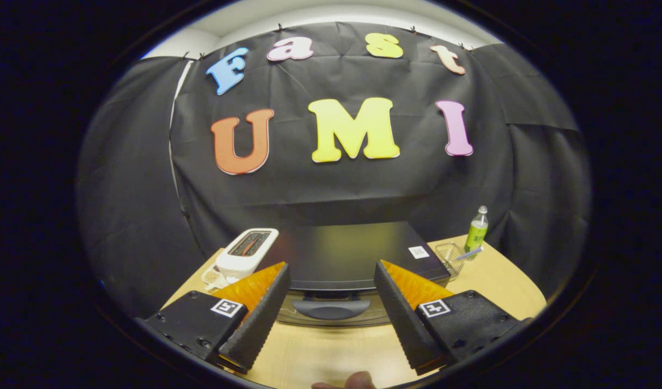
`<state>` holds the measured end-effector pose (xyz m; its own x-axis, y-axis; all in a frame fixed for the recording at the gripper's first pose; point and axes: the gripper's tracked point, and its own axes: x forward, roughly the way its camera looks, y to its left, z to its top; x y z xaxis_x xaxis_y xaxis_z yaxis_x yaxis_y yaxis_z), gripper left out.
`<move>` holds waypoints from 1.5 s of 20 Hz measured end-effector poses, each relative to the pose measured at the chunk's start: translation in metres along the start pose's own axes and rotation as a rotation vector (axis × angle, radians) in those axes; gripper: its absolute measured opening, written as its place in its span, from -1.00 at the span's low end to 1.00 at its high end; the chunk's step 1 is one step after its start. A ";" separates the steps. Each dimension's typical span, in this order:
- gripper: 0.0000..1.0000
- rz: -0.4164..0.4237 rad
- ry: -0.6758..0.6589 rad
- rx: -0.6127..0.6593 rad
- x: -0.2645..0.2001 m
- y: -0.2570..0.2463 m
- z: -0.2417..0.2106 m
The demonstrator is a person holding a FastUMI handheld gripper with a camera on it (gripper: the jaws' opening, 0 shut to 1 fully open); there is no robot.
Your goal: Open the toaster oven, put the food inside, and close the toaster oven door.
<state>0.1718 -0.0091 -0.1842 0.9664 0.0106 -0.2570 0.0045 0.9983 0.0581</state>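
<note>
Currently the jaws of the gripper (331, 302) are held spread wide apart above the wooden tabletop (503, 286), with nothing pinched between them. Just ahead of them, and seen between the two fingers, stands the toaster oven (352, 256), a dark box viewed from above and in front; its door is shut, and the curved door handle (331, 309) is seen in the gap between the fingers, close to them but not touched by either one. A small pale sticker (418, 252) is carried on the top of the oven toward its right rear corner. To the left of the oven, just beside it, a white pop-up toaster (247, 251) is placed, with its slots facing up, and a small item (too blurred to be named) is seen at the toaster's near foot. To the right of the oven a little wire basket (450, 257) is set on the tabletop, and just beyond it a green bottle (476, 232) is stood upright with a thin striped stick (469, 253) leaning near its base. Behind everything the booth's black cloth wall (336, 183) is hung.
</note>
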 end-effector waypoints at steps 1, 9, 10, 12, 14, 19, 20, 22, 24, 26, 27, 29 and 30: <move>1.00 -0.002 0.023 0.002 0.009 0.000 -0.010; 1.00 -0.039 0.113 -0.028 0.059 -0.002 -0.058; 1.00 -0.036 0.126 -0.045 0.060 0.000 -0.064; 1.00 -0.034 0.117 -0.045 0.057 0.001 -0.066; 1.00 -0.037 0.115 -0.055 0.060 0.000 -0.069; 1.00 -0.025 0.108 -0.063 0.046 0.002 -0.075; 1.00 -0.019 0.108 -0.064 0.039 0.002 -0.080; 1.00 -0.005 0.129 -0.061 0.020 0.003 -0.096; 1.00 -0.006 0.153 -0.064 0.000 0.002 -0.116; 1.00 -0.008 0.186 -0.075 -0.018 0.002 -0.140; 1.00 -0.004 0.204 -0.082 -0.024 0.002 -0.152; 1.00 0.009 0.249 -0.103 -0.032 0.001 -0.176; 1.00 0.016 0.283 -0.105 -0.034 -0.002 -0.189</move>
<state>0.0905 -0.0002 -0.3576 0.8562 0.0268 -0.5160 -0.0509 0.9982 -0.0325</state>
